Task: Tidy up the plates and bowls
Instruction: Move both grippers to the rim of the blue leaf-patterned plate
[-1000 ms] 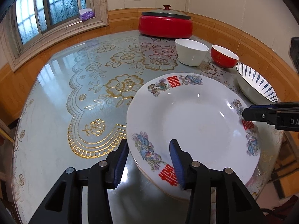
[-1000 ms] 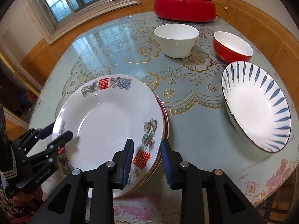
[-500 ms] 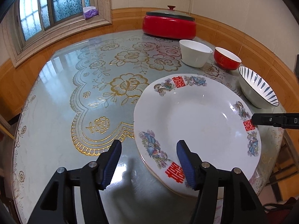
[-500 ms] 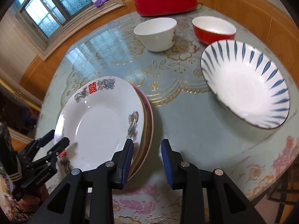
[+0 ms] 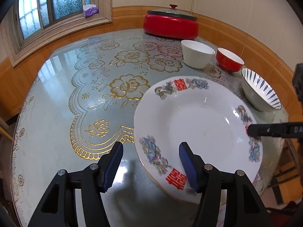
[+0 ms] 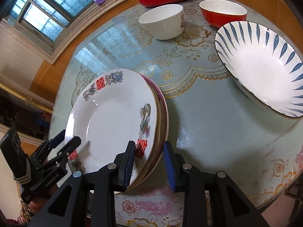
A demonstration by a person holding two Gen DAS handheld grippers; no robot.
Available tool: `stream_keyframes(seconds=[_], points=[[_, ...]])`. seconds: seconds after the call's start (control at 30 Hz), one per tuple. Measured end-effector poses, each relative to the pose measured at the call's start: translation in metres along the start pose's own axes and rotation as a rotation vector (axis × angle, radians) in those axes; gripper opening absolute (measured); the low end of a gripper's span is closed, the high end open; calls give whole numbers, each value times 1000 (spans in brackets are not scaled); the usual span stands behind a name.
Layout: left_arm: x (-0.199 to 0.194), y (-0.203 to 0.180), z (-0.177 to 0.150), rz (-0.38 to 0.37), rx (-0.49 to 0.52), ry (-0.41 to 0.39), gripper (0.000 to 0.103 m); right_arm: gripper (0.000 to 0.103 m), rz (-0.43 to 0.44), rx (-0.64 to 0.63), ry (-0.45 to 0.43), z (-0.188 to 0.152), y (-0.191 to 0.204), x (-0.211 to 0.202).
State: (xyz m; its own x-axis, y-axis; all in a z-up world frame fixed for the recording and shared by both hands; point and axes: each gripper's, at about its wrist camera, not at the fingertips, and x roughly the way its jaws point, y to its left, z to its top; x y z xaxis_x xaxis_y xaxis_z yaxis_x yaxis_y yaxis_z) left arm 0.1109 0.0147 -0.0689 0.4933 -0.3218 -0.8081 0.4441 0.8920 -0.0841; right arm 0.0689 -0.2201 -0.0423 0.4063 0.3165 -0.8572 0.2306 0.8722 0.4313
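While the white plate (image 5: 198,124) with red signs and birds lies on top of the plate pile (image 6: 161,117), both grippers sit at its rim. The pile rests on the desk (image 5: 62,102) near its front edge, so it is easy to reach.

The left gripper (image 5: 151,164) is spread wide. Its jaws have just been opening, and the near rim of the white plate lies between them, but the pads do not press on it. I think the plate has been let go here because this is its place on the pile.

The right gripper (image 6: 149,162) straddles the other side of the pile, with one pad over the top plate and one outside the rims. The jaws stand fairly close, yet I cannot tell if they pinch the plates or only steady them.

Beyond the pile stand a white bowl (image 5: 197,54), a red bowl (image 5: 229,61) and a blue-striped bowl (image 6: 263,71), each apart from the others. They likely need stacking next. Behind them sits a red pot (image 5: 170,25).
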Motion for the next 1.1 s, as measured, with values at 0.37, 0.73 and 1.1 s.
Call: stream_keyframes(seconds=[0.37, 0.73, 1.1], points=[[-8, 0, 16, -46, -30, -19, 78, 30, -55, 22, -63, -4, -1, -26], [-26, -36, 48, -64, -24, -81, 86, 30, -95, -22, -235, 8, -33, -86], [9, -170, 116, -167, -30, -48, 96, 38, -214, -34, -298, 86, -143, -143]])
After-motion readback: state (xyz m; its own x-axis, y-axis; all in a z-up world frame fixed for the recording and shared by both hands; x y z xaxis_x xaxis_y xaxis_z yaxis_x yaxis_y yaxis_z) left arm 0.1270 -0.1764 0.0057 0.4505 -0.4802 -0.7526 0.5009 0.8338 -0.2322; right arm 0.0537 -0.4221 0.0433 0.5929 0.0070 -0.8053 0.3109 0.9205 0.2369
